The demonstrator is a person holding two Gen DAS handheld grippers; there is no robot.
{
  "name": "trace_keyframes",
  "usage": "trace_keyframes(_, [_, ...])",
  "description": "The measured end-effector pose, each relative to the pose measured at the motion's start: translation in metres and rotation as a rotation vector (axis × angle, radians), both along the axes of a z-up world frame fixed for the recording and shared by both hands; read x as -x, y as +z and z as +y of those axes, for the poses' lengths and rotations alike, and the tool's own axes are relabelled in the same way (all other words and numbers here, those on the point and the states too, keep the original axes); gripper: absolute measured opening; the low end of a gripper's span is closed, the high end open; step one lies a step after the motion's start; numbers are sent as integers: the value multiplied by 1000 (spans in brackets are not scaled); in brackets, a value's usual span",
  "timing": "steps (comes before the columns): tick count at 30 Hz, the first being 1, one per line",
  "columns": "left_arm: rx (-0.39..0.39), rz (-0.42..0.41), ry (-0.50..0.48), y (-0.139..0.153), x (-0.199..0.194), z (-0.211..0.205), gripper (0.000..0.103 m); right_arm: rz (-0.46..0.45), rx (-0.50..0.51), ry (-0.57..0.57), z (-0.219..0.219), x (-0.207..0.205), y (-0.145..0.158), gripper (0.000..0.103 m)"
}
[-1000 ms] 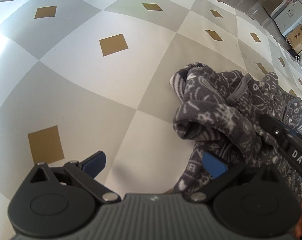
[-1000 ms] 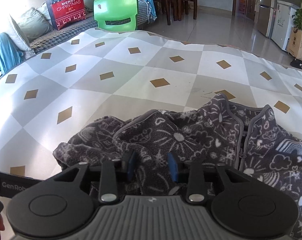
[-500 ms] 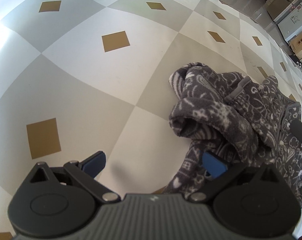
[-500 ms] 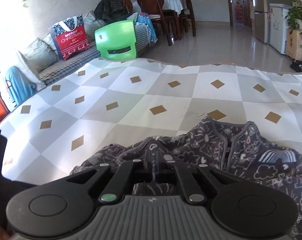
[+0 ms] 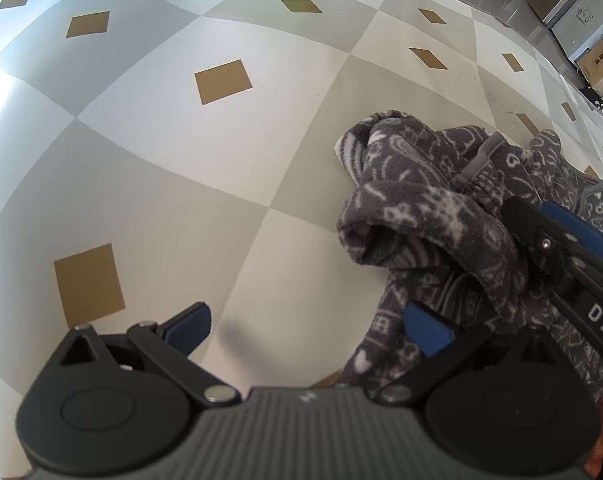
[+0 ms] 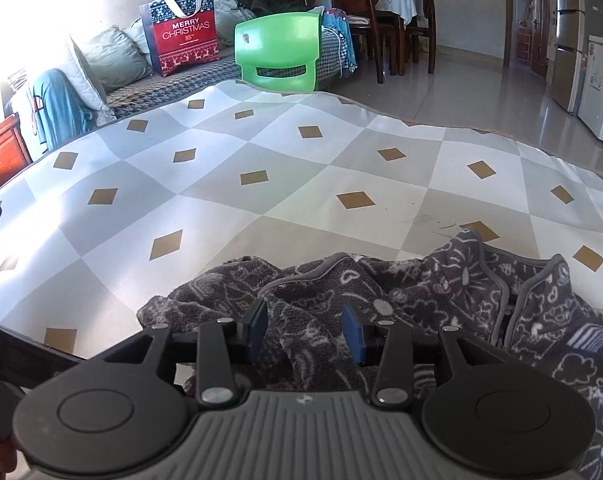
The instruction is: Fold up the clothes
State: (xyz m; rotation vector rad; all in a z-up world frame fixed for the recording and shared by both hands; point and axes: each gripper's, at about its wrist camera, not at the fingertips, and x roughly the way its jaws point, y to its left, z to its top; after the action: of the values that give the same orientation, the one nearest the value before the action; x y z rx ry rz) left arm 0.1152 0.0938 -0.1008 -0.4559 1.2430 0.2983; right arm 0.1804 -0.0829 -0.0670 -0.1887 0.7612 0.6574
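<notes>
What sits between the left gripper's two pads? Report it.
Mostly bare checked mat; the grey fleece garment reaches only the right-hand pad of the left gripper, per left wrist view.

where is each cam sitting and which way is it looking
Left wrist: on the left gripper, aimed steeply down at the checked mat; its open blue pads and the right gripper's tip show.
Right wrist: on the right gripper, aimed lower across the mat toward a green chair; its jaws are opening over fleece.
Shared: the grey patterned fleece garment and the mat.
</notes>
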Motion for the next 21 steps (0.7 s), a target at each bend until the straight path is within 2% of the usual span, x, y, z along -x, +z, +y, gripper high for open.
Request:
trace_keyframes(4, [-6,11,-2,-2,1,2,103,7,54,0,7,-2,-14,40])
trace_keyframes(6, [-7,11,1,-2,1,3,103,25,58,-5,6,-3,-18,26])
trace_keyframes(7, [-8,10,1,-2,1,3,103,32,60,-15,6,-4,-18,13])
trace_keyframes(11, [-15,4,-3,0,0,2,103,9,12,-69,-1,-4,-3,9])
trace_keyframes(21, [-38,1,-19,2,2,-1,103,-223,-98,-317,-57,17,85,9])
